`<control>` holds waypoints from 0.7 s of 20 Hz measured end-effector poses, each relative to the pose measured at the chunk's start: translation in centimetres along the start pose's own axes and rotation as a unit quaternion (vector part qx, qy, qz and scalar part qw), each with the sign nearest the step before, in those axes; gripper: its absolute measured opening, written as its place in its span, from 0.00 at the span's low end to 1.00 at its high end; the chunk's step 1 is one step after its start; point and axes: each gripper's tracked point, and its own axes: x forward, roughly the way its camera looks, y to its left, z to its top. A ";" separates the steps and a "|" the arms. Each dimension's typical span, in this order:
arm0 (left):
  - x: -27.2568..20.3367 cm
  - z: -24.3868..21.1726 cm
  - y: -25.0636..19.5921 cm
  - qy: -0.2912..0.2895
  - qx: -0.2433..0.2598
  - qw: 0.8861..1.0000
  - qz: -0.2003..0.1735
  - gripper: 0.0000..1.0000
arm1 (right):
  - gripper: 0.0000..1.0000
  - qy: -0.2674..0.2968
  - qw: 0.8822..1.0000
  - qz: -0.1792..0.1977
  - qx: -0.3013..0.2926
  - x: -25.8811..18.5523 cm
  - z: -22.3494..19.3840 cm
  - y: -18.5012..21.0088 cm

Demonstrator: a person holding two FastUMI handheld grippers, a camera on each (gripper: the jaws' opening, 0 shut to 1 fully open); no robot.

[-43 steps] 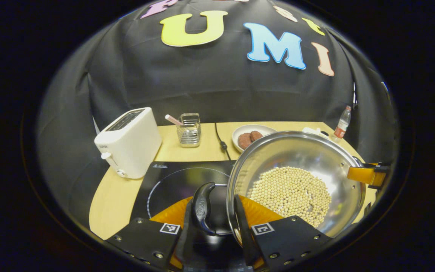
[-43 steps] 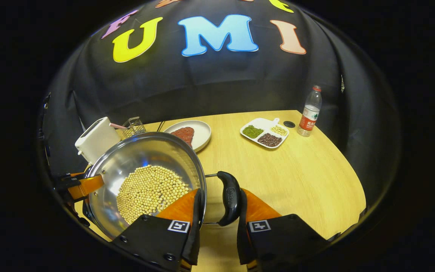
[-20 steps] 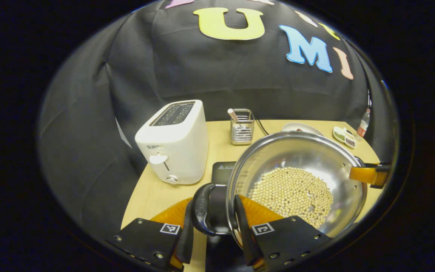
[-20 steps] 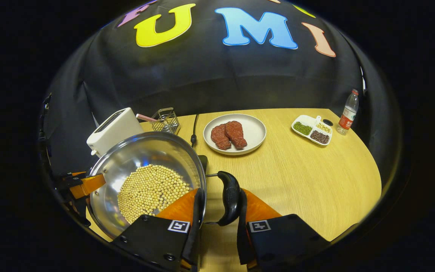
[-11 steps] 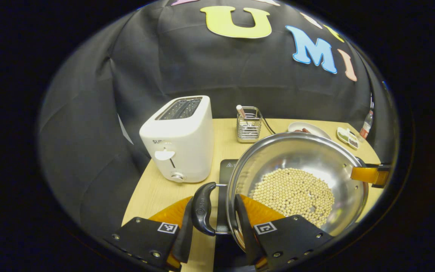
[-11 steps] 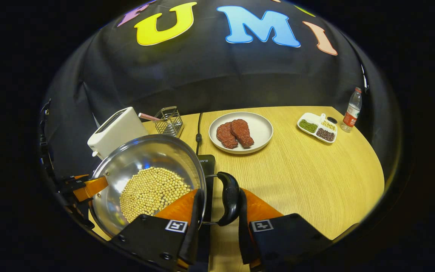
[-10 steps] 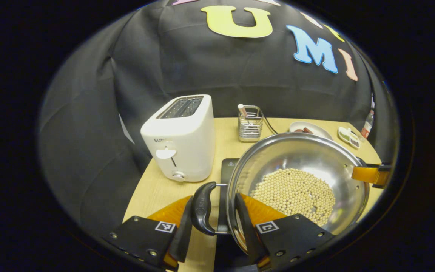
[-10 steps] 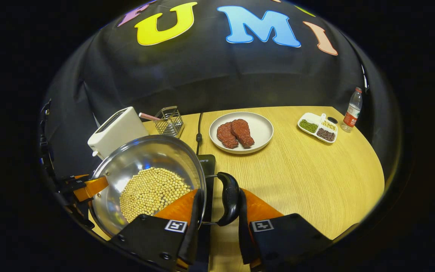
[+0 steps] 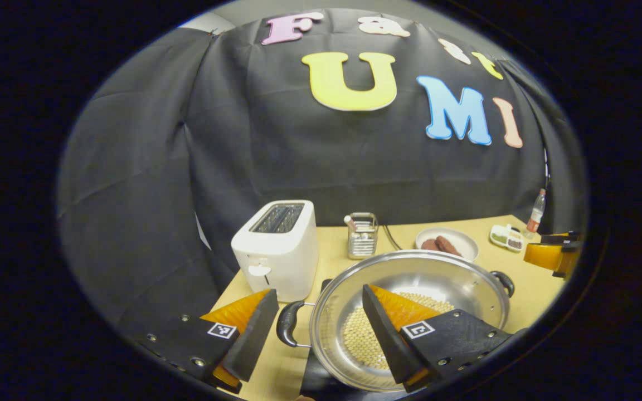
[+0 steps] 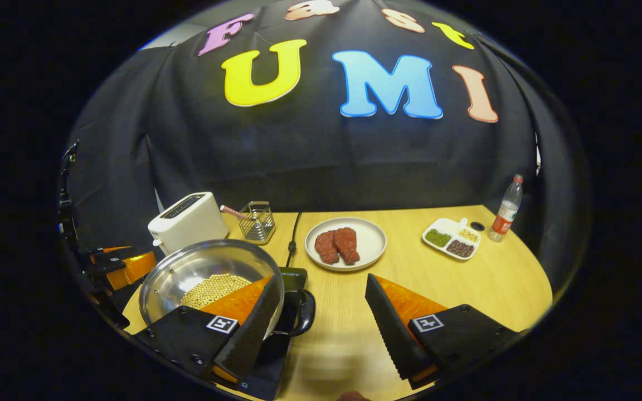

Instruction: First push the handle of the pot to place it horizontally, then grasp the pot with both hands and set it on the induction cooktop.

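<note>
The steel pot [image 9: 438, 278] holds soybeans [image 9: 354, 340] and rests on the black induction cooktop [image 9: 321, 381]. Its two black side handles [image 9: 287, 331] point left and right. My left gripper [image 9: 319, 291] is open above and behind the left handle, touching nothing. In the right gripper view the pot [image 10: 198, 267] sits at the lower left on the cooktop [image 10: 293, 275]. My right gripper [image 10: 322, 278] is open, with the pot's right handle [image 10: 304, 312] below and between its fingers, untouched. The left gripper [image 10: 115, 264] shows beyond the pot, and the right gripper [image 9: 552, 253] shows at the right edge.
A white toaster [image 10: 187, 220] and a wire basket [image 10: 257, 221] stand behind the pot. A power cable [image 10: 293, 228] runs back from the cooktop. A plate of meat [image 10: 346, 236], a divided dish [image 10: 451, 233] and a bottle [image 10: 506, 209] sit on the wooden table [image 10: 466, 289].
Both grippers have opened, let go of the pot's handles and drawn up and back. The pot, carried leftward before, now sits on the cooktop.
</note>
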 end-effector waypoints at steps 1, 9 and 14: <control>-1.1 1.0 -0.8 -0.015 -0.004 1.000 0.002 0.91 | 0.98 -0.019 1.000 -0.005 -0.008 -1.0 1.1 -1.1; -10.6 7.7 -10.7 -0.108 -0.037 0.993 -0.016 0.89 | 0.97 -0.135 0.989 -0.042 -0.039 -11.0 6.3 -10.7; -17.4 12.2 -17.2 -0.167 -0.030 0.985 -0.020 0.89 | 0.93 -0.181 0.982 -0.052 -0.033 -17.5 7.6 -16.2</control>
